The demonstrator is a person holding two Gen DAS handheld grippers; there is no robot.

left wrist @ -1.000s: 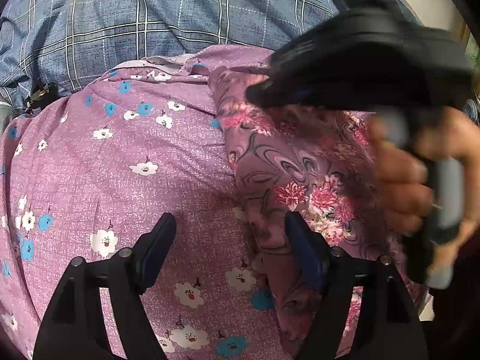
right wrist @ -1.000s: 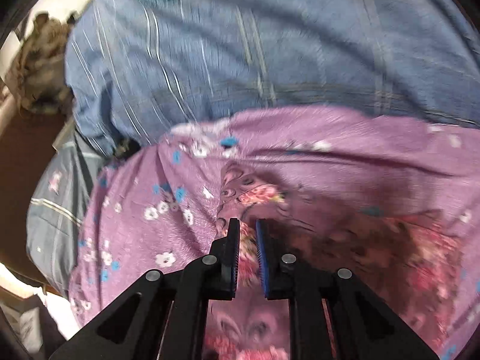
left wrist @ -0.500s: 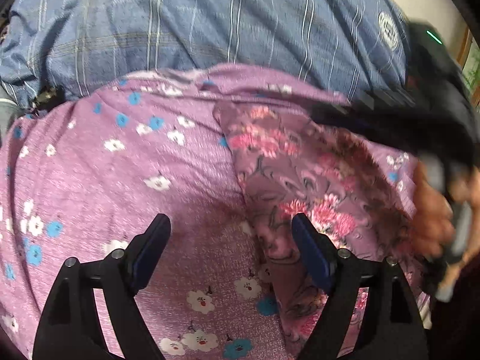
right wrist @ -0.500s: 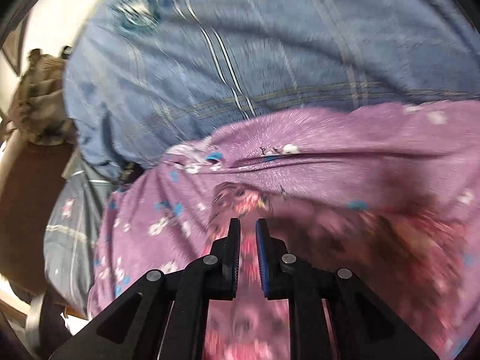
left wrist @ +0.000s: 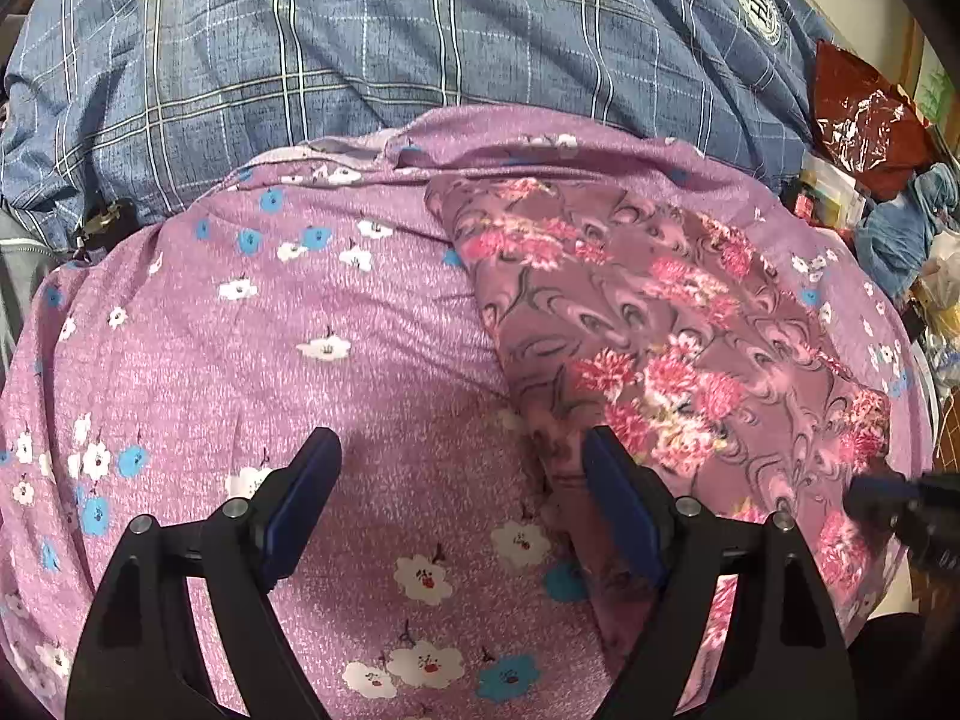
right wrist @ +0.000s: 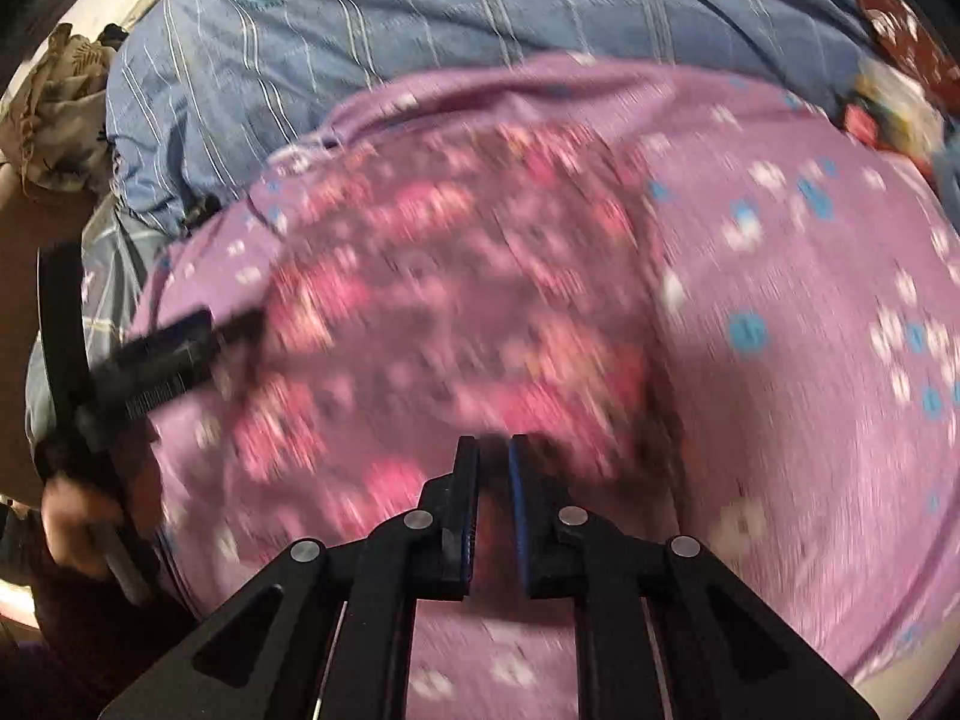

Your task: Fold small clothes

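Since a second ago the right gripper point(left wrist: 900, 516) has swung away from the top of the mauve garment with pink flowers and dark swirls point(left wrist: 648, 324): in the left wrist view it now shows only as a dark tip at the right edge, by the garment's near right part, where before it hung over the far end. That garment lies spread on the right half of a purple cloth printed with small white and blue flowers point(left wrist: 300, 312), its left edge running diagonally down toward the left gripper point(left wrist: 462, 480).

Its fingers stand wide apart with nothing between them, the right finger point(left wrist: 618, 498) at the garment's left edge, the left one over bare purple cloth.

From the right wrist view, which is heavily blurred by motion, the right gripper point(right wrist: 493, 480) has its jaws drawn narrow, a slim gap between them; whether cloth is pinched there I cannot tell. The left gripper point(right wrist: 180, 354) and the hand point(right wrist: 78, 516) holding it show at that view's left.

Behind the purple cloth lies a blue plaid fabric with a round crest point(left wrist: 420, 42), and beyond it at far right a dark red plastic bag point(left wrist: 864, 114) amid clutter.
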